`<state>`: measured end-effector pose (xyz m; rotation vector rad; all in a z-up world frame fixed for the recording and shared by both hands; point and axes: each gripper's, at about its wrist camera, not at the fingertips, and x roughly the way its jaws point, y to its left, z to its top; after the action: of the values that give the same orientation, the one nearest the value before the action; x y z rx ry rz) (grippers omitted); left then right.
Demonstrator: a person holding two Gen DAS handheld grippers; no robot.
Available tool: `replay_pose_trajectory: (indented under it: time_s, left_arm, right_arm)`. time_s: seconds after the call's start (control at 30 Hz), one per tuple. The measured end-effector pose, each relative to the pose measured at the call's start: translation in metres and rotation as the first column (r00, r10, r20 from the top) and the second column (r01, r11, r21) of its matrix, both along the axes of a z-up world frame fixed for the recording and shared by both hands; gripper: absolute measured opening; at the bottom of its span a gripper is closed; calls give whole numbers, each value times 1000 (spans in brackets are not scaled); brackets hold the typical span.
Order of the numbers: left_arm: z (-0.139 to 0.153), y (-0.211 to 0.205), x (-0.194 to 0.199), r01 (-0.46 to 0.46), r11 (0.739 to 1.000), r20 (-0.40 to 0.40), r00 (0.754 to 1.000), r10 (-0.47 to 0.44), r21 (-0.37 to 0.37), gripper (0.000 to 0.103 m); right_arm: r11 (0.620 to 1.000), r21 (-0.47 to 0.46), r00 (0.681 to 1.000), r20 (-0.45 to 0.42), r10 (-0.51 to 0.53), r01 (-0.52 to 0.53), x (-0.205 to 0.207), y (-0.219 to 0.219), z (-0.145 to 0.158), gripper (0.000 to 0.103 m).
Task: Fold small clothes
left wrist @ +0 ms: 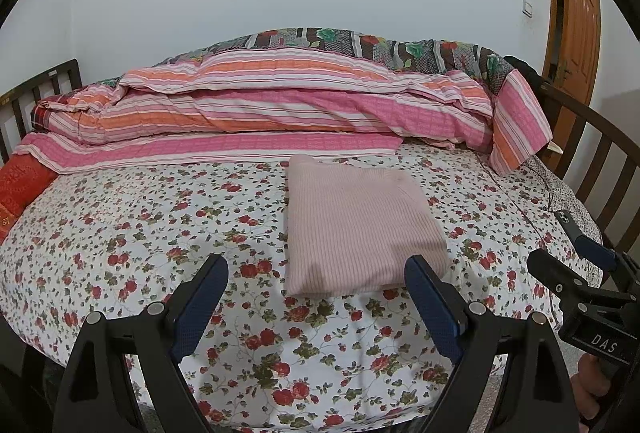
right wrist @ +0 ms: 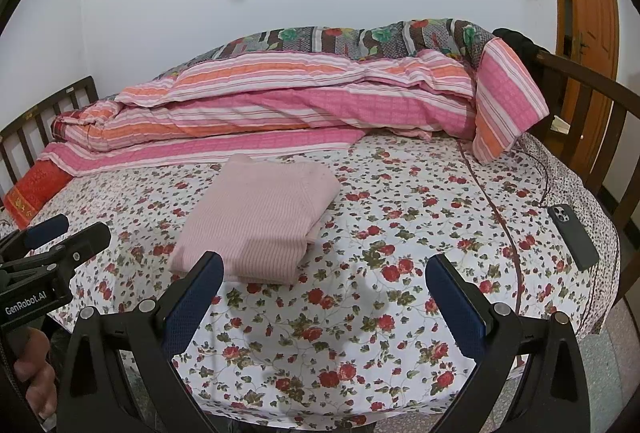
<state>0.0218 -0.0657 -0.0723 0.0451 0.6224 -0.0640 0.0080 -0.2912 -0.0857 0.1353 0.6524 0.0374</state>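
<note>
Left wrist view
- Left gripper (left wrist: pixel 316 273): fingers spread wide, nothing between the pads, poised above the near part of the bed.
- Pink garment (left wrist: pixel 356 225): folded into a neat rectangle, flat on the floral bedsheet (left wrist: pixel 140 233), just ahead of the fingers. Its near edge falls in the gap between the fingertips, nearer the right finger (left wrist: pixel 430 293), which overlaps the garment's near right corner in this view; contact cannot be told.
- Right gripper (left wrist: pixel 568 265): seen at the right edge, to the right of the garment and apart from it.
- Striped quilt (left wrist: pixel 280 105): bunched along the far side of the bed, behind the garment.

Right wrist view
- Right gripper (right wrist: pixel 324 277): fingers spread wide and empty, over bare floral sheet (right wrist: pixel 400 233).
- Pink garment (right wrist: pixel 256 217): lies ahead and left of the gap; the left finger (right wrist: pixel 196 297) overlaps its near edge, the right finger stands well apart from it.
- Left gripper (right wrist: pixel 64 233): at the left edge, left of the garment.
- Phone (right wrist: pixel 572 237): dark, on the sheet's right side, well apart from the garment.
</note>
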Motion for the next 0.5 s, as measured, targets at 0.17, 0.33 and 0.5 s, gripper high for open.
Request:
replay_pose_trajectory:
  time_s: [0.17,0.33,0.5]
  left_arm:
    - [0,1,0,1,1000,0,1000,-1,0,89]
    - [0,1,0,1,1000,-1,1000,-1,0,90]
    - [0,0,0,0,1000,-1,1000,0,2,90]
  right_arm:
    - [1000,0,1000,0,0,0,0,0,0,100]
    - [1000,-1,1000,0,1,-1,0,1,0,100]
    - [1000,0,1000,1,1,-1,0,1,0,100]
